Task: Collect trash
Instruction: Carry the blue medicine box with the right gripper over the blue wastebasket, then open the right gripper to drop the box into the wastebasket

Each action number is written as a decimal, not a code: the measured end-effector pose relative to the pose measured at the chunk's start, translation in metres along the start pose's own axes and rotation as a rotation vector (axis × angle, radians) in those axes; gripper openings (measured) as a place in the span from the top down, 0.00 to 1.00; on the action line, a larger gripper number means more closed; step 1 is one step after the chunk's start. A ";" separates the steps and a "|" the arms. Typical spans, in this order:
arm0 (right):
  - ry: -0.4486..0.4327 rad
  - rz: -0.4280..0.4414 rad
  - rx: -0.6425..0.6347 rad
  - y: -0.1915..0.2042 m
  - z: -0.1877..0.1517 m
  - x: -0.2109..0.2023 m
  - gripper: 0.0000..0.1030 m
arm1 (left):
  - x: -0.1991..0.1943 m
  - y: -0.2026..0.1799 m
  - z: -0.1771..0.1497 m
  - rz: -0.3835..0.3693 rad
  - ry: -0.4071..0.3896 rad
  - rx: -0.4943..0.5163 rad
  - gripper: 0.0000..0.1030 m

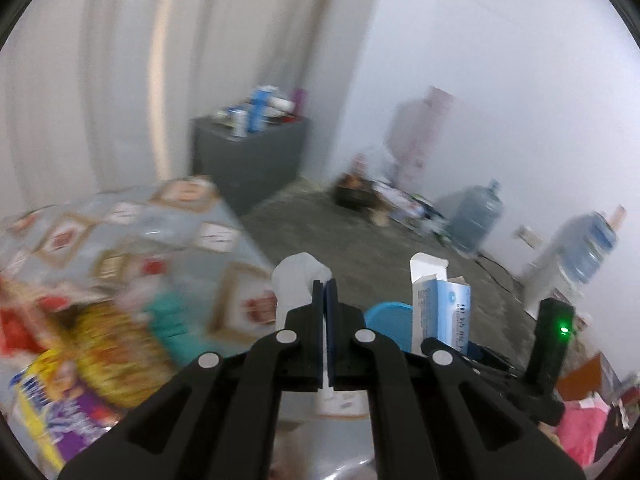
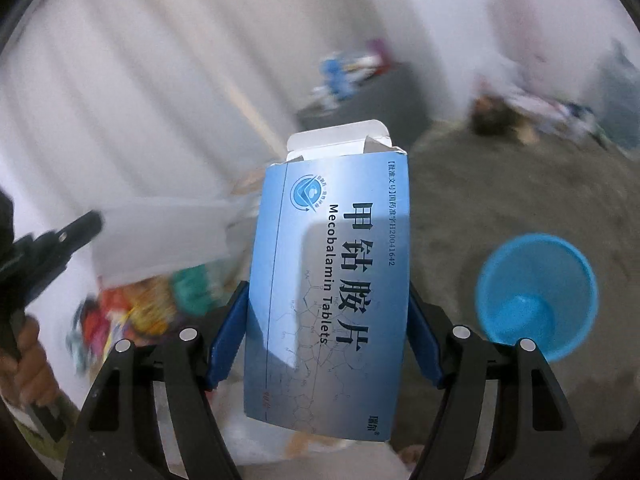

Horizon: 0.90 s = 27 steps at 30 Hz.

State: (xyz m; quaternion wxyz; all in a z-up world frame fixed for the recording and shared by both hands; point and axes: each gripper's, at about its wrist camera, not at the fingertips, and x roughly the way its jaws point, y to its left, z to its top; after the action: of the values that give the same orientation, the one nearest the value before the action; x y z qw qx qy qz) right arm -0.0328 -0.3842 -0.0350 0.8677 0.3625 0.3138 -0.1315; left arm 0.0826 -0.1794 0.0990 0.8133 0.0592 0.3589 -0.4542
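The left gripper (image 1: 325, 284) has its fingers shut tight on a white tissue (image 1: 294, 280). The right gripper (image 2: 328, 336) has its fingers pressed on a blue pill box (image 2: 328, 280). A blue cup (image 2: 536, 296) sits right of them.

Soft, even daylight fills the room, pale on the curtains (image 1: 120, 72) and wall, with no hard shadows. Both fisheye views bend everything toward dark round edges. Motion blur smears the patterned tablecloth (image 1: 132, 232), the snack packets and the far cabinet (image 1: 248, 160); only the black gripper frames and the blue medicine box (image 2: 332, 288) stay sharp. A pale sheen crosses the box's glossy face.
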 end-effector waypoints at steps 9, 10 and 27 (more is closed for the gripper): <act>0.056 -0.051 0.380 -0.131 0.002 0.018 0.34 | 0.164 -0.091 0.004 -0.260 0.316 0.053 0.99; 0.066 -0.059 0.406 -0.144 0.005 0.026 0.33 | 0.188 -0.102 0.000 -0.254 0.358 0.065 0.99; 0.172 -0.265 0.497 -0.247 0.007 0.103 0.18 | 0.369 -0.168 -0.053 -0.100 0.582 0.225 0.55</act>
State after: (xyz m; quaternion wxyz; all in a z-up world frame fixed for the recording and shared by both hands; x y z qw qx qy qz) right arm -0.0628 -0.5624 -0.2320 0.6976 0.5297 0.3889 -0.2854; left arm 0.0447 -0.5117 -0.1367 0.6413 0.2586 0.5266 -0.4946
